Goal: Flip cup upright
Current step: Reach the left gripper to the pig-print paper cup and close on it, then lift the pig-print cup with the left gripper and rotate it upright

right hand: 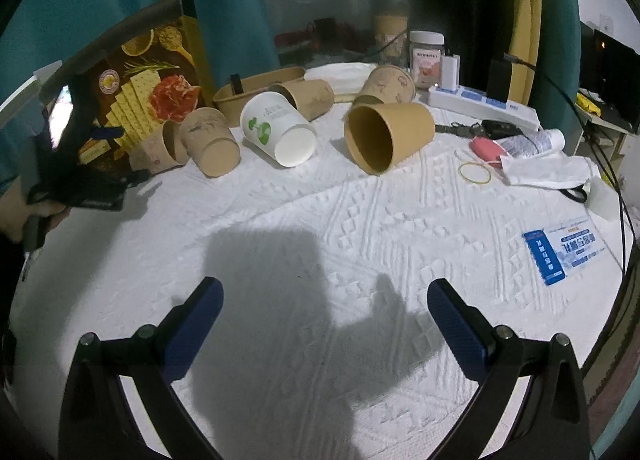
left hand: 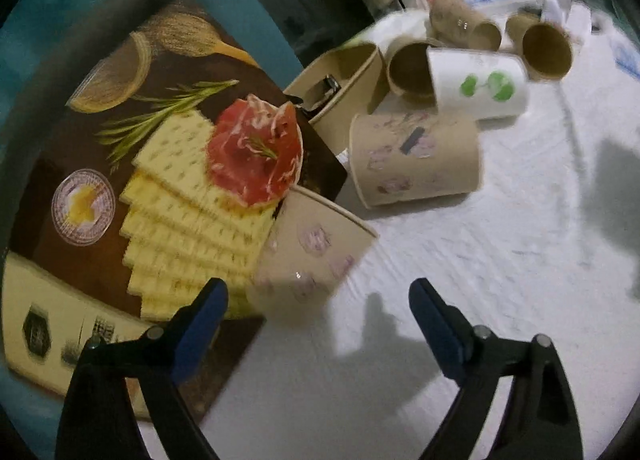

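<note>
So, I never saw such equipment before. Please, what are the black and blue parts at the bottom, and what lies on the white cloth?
They are hand-held grippers, each carrying its own camera looking along its fingers. The left gripper is open beside a kraft cup in front of a cracker box. The right gripper is open over the white cloth, holding nothing. Paper cups lie tipped there, such as the white cup and the big brown cup.

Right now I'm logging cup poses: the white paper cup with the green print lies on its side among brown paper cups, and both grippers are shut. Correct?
Not quite. The white paper cup with the green print does lie on its side among brown paper cups, but both grippers are open: the left gripper in the left wrist view, the right gripper in the right wrist view, each holding nothing.
</note>
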`<state>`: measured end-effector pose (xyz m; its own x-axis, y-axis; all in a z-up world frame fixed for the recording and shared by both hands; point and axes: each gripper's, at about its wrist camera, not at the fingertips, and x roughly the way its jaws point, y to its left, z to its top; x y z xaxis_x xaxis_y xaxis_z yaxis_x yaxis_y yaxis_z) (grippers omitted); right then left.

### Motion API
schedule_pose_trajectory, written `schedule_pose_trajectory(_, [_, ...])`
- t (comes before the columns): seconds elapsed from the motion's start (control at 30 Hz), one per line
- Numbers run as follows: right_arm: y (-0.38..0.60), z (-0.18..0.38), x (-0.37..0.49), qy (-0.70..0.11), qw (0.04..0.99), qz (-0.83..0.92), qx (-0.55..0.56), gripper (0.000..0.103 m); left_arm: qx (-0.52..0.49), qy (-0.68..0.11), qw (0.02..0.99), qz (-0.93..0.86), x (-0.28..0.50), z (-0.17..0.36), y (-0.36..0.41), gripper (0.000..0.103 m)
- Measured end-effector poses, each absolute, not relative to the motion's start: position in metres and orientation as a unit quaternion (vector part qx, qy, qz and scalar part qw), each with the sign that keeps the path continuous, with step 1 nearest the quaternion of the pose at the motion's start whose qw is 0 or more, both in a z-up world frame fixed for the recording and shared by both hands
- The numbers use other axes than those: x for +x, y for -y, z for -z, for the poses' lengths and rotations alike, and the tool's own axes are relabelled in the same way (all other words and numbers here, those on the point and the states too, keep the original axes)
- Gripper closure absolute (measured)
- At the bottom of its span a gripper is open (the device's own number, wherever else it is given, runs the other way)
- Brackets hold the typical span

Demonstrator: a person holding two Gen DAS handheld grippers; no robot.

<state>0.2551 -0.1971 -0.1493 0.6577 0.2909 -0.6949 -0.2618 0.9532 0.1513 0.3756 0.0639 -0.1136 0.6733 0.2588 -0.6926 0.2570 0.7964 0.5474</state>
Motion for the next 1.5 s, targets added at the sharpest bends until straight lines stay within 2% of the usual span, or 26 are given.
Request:
schedule_pose_trajectory(0.23, [0.201, 0.152, 0.252, -0.393, 0.909, -0.136, 0.022, 0.002, 0.367, -0.403, 0.839, -0.010, 0.402, 0.135, -0.071, 0.011])
schedule_pose_trajectory(0.27, [0.201, 0.151, 0.250, -0.393, 0.909, -0.134, 0.024, 0.002, 0.368, -0.407, 0.836, -0.011, 0.405, 0.138, -0.074, 0.014])
schedule_pose_trajectory(0.3, [0.201, 0.151, 0.248, -0.393, 0.910, -0.133, 0.024, 0.002, 0.367, -0.411, 0.834, -0.013, 0.407, 0.140, -0.075, 0.027])
schedule_pose_trajectory(0.33, [0.200, 0.149, 0.246, -0.392, 0.910, -0.133, 0.024, 0.002, 0.357, -0.423, 0.833, -0.007, 0.410, 0.141, -0.079, 0.032])
schedule_pose_trajectory(0.63, [0.192, 0.132, 0.209, -0.370, 0.918, -0.138, 0.024, 0.002, 0.277, -0.433, 0.858, 0.015, 0.377, 0.112, -0.102, 0.038])
schedule_pose_trajectory(0.8, [0.191, 0.122, 0.176, -0.349, 0.924, -0.154, 0.035, 0.002, 0.144, -0.446, 0.881, 0.058, 0.329, 0.078, -0.110, 0.038])
schedule_pose_trajectory(0.97, [0.198, 0.119, 0.140, -0.333, 0.925, -0.174, 0.053, 0.002, 0.024, -0.459, 0.884, 0.090, 0.256, 0.062, -0.084, 0.038])
schedule_pose_trajectory(1.37, [0.218, 0.143, 0.110, -0.337, 0.905, -0.249, 0.081, 0.002, -0.282, -0.481, 0.828, 0.057, 0.150, 0.097, -0.011, 0.038])
schedule_pose_trajectory(1.5, [0.220, 0.143, 0.118, -0.340, 0.900, -0.262, 0.074, 0.002, -0.335, -0.479, 0.811, 0.028, 0.143, 0.116, -0.007, 0.038])
